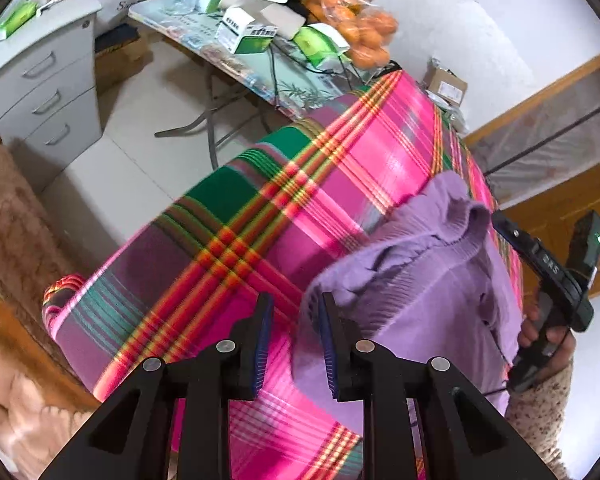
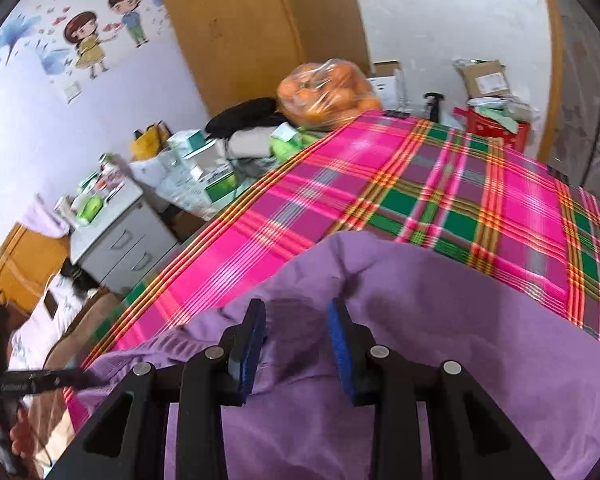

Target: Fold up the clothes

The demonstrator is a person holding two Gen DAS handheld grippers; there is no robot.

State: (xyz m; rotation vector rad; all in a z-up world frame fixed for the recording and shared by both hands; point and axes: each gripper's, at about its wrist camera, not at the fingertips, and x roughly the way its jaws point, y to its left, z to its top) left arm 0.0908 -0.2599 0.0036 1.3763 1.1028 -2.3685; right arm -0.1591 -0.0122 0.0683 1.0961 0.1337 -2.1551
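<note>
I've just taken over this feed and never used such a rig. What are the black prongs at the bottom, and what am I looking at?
The prongs are two hand-held grippers, each with a camera looking along its fingers. One picture is from the left gripper, the other from the right gripper. Both are open and hold nothing. A purple garment lies rumpled on a pink and green plaid cloth. In the left view, a hand holds the other gripper.

Ahead of the left gripper (image 1: 294,332), with its matt black plastic and ribbed blue pads (image 1: 263,344), lies a soft ribbed-knit purple garment (image 1: 432,280) on smooth woven plaid cloth (image 1: 300,184); far beyond, a glossy plastic bag of oranges (image 1: 356,28).
</note>
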